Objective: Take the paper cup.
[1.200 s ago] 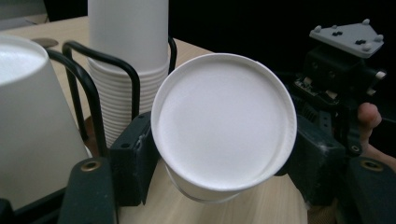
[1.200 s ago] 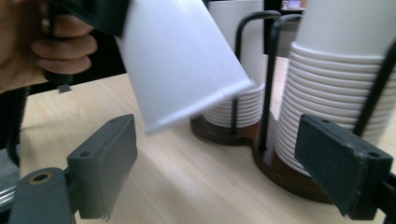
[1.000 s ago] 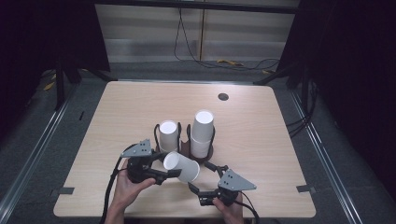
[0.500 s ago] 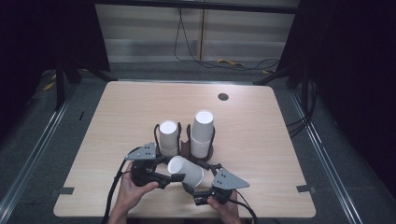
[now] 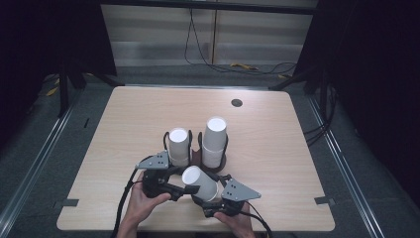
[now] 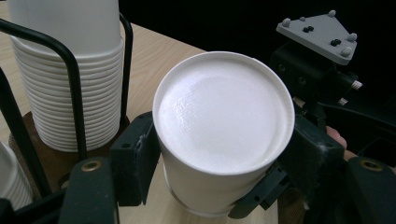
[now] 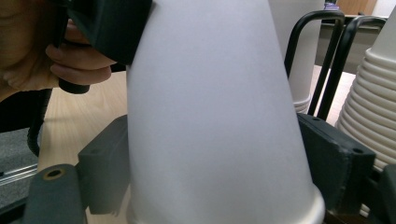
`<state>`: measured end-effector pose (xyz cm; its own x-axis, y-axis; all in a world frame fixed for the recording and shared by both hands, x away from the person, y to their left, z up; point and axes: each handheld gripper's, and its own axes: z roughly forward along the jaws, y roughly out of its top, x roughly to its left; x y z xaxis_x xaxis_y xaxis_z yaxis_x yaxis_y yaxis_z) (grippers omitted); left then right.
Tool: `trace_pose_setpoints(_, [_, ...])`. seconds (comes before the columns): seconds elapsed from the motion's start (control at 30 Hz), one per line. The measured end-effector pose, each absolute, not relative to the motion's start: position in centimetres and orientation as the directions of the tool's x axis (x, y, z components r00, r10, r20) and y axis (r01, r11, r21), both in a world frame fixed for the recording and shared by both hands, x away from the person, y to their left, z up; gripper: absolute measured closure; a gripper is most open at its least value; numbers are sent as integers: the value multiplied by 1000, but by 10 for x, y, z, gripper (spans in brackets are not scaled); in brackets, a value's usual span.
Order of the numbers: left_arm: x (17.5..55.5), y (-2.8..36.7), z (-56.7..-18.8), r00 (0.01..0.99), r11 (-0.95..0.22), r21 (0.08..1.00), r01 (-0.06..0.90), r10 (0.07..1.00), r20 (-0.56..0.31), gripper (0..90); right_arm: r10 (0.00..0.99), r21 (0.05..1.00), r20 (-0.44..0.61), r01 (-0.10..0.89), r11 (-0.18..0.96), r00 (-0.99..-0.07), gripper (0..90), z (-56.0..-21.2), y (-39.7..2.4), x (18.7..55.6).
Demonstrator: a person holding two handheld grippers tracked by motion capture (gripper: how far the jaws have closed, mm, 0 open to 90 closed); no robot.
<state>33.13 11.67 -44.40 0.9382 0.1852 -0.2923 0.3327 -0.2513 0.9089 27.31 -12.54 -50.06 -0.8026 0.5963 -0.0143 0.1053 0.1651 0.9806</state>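
Single white paper cup (image 5: 199,182) tilted on its side above the near edge of the counter (image 5: 277,148), closed bottom toward the left, open rim toward the right hand-held gripper. Just in front of a dark cup holder (image 5: 196,157) with black wire uprights, carrying two stacks of white paper cups: shorter left stack (image 5: 179,147), taller right stack (image 5: 214,141).

Left hand-held gripper (image 5: 174,191) clamped on the cup near its closed bottom; in the left gripper view, black pads (image 6: 135,163) pressed against both sides of the cup (image 6: 223,140), round base facing the camera. Held in the person's left hand (image 5: 141,203), reaching in from the bottom edge.

Right hand-held gripper (image 5: 210,202) set around the wider, rim end of the same cup, jaws just closing in on it. In the right gripper view, cup wall (image 7: 219,121) between the two jaws, the right pad (image 7: 334,158) against the wall, the left pad (image 7: 105,163) at its edge; firm press hard to tell. Grey three-cornered plate (image 5: 239,190) on top, the person's right hand (image 5: 237,225) beneath.

Small dark round mark (image 5: 236,103) at the far side of the counter, well apart from the cups.
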Motion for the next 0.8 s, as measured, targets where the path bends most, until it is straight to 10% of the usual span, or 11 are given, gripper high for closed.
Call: trace_pose_setpoints(0.8, [334, 119, -454, 939, -181, 927, 330, 168, -301, 227, 590, 969, 8, 152, 194, -807, 258, -495, -132, 273])
